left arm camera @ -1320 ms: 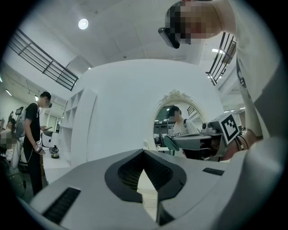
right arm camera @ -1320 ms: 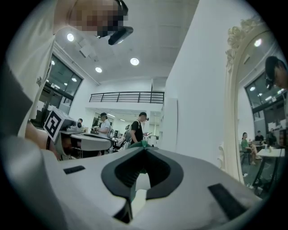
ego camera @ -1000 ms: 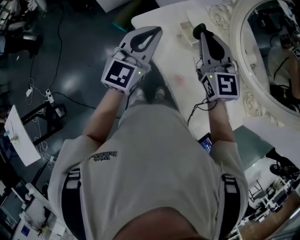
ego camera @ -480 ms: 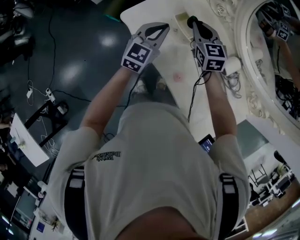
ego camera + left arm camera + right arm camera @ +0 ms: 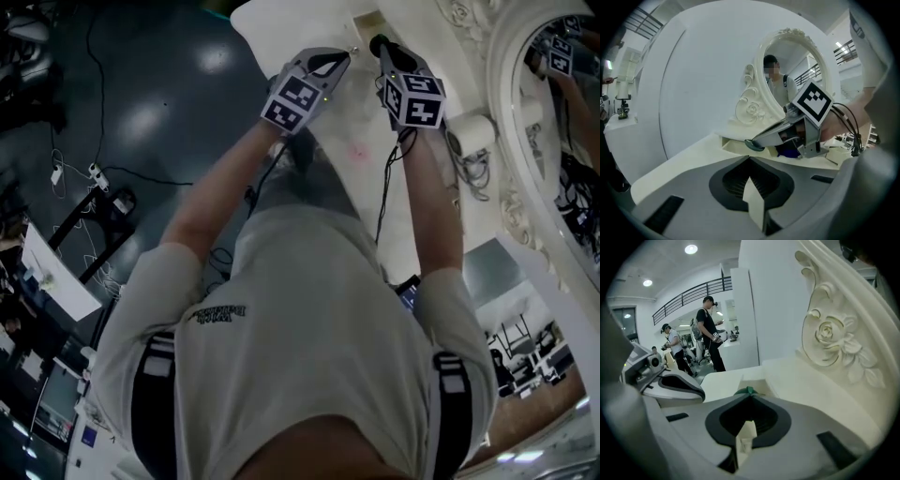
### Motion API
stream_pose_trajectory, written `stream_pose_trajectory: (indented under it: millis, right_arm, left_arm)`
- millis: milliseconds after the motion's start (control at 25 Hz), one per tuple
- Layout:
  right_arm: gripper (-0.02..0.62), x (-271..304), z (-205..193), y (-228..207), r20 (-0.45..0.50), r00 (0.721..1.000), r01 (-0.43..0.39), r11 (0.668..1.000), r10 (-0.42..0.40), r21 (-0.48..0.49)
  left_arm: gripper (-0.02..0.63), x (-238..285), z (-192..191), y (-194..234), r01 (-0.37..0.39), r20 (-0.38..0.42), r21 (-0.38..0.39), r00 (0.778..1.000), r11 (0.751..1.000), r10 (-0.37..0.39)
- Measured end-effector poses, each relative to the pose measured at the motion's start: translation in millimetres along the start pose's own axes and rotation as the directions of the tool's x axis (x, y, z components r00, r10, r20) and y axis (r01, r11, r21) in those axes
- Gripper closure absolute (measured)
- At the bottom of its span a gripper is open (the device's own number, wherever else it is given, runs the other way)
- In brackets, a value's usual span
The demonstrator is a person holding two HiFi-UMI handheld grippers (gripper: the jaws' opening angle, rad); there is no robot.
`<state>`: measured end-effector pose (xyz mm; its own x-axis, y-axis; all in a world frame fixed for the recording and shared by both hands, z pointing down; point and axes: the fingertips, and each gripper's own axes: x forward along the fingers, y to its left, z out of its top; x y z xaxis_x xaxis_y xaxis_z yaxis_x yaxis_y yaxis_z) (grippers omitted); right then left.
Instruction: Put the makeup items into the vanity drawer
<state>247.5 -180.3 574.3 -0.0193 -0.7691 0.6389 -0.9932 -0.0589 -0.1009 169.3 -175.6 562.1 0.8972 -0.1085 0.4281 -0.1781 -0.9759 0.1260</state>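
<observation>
Green makeup item (image 5: 748, 391) sits pinched in the closed tips of the right gripper (image 5: 380, 47), by an open cream box (image 5: 367, 21) near the counter's (image 5: 281, 23) far edge. The left gripper (image 5: 343, 58), jaws together and empty, hovers just beside. The ornate mirror frame (image 5: 502, 141) crowds the counter's right edge.

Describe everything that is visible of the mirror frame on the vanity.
The mirror frame is oval, cream-white and looks like carved or moulded material, with a rose, leaves and scrolls at its lower part. It stands upright at the back of the vanity top, resting on it, and surrounds the glass.
</observation>
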Motion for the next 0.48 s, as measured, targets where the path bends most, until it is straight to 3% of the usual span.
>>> stream_pose_trajectory:
  millis: [360, 480]
  right_arm:
    - [0.586, 9.3, -21.7, -7.4, -0.059, 0.998, 0.033, 0.999, -0.031, 0.023]
    - [0.554, 9.7, -22.3, -7.7, -0.059, 0.998, 0.035, 0.999, -0.033, 0.025]
  left_arm:
    - [0.594, 9.9, -30.8, -2.2, 0.001, -0.053, -0.043, 0.999, 0.999, -0.003]
    - [0.594, 9.0, -31.8, -2.5, -0.001, -0.055, -0.044, 0.998, 0.999, -0.002]
